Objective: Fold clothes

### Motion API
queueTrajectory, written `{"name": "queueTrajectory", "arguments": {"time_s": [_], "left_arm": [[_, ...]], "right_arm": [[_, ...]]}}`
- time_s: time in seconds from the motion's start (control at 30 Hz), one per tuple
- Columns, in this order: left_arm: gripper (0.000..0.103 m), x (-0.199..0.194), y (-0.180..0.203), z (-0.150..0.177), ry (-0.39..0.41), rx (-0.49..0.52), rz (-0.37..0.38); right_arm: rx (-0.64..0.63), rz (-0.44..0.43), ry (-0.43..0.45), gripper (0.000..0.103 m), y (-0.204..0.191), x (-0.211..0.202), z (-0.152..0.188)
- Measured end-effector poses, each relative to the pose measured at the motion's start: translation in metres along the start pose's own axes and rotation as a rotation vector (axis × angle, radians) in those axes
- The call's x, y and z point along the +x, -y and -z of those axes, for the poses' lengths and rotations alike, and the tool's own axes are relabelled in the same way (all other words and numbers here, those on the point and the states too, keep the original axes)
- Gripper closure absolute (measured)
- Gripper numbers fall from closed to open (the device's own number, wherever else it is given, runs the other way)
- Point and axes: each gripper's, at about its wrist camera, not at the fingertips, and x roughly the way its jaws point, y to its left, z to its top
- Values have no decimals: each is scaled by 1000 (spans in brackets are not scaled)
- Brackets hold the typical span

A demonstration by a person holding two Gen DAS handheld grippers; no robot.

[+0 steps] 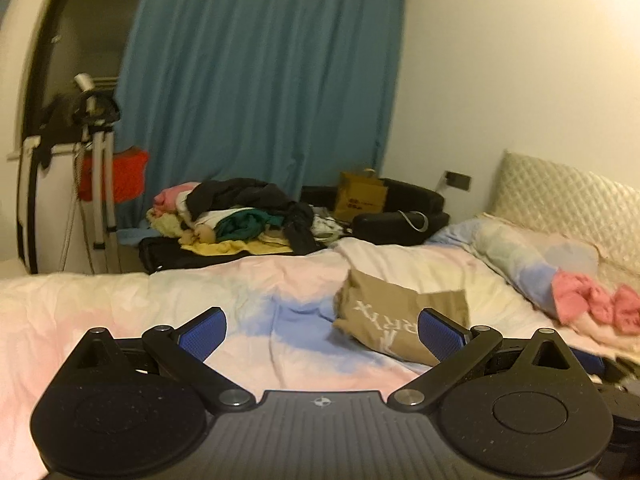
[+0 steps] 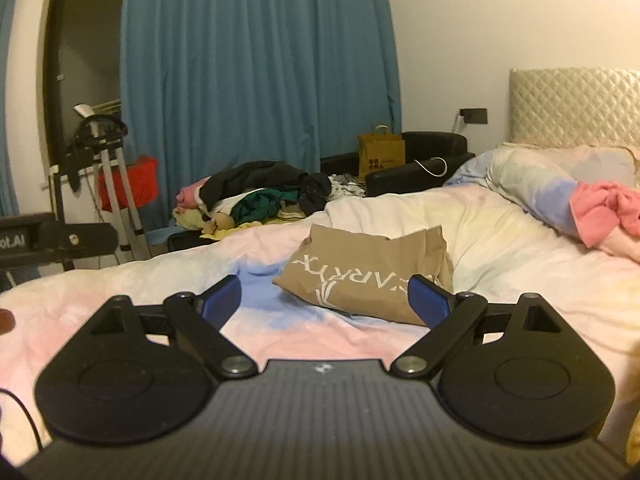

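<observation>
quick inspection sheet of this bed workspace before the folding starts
surface: bed cover, pastel, wrinkled.
job's things: folded tan garment with white lettering on the cover; pink garment near the pillows.
clutter: clothes pile beyond the bed; brown paper bag.
grippers: left hand-held gripper open, empty; right hand-held gripper open, empty.
cables: white cable on the black chair; black cable at lower left.
surroundings: blue curtain, quilted headboard, tripod.
</observation>
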Motion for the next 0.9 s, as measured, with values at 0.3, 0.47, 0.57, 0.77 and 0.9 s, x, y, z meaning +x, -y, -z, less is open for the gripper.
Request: {"name": "queueTrajectory", "arguments": {"time_s": [0.3,0.47,0.57,0.77,0.9], "left_arm": [[0,17,-20,13,-56,-35,-37],[0,19,-14,15,-55,-8,-51],[0,19,-11,15,-56,-5,-44],[0,16,-5,17,-60,9,-46],[0,12,-2,16,-54,18,-48]], "right_arm": [[-34,52,-12,11,-6,4,4],[-25,46,-45,11,-4,10,4],[-27,44,-50,11,-4,11,4],[-25,35,-66,11,-4,10,5],[-33,33,-71,11,-5,10,5]]}}
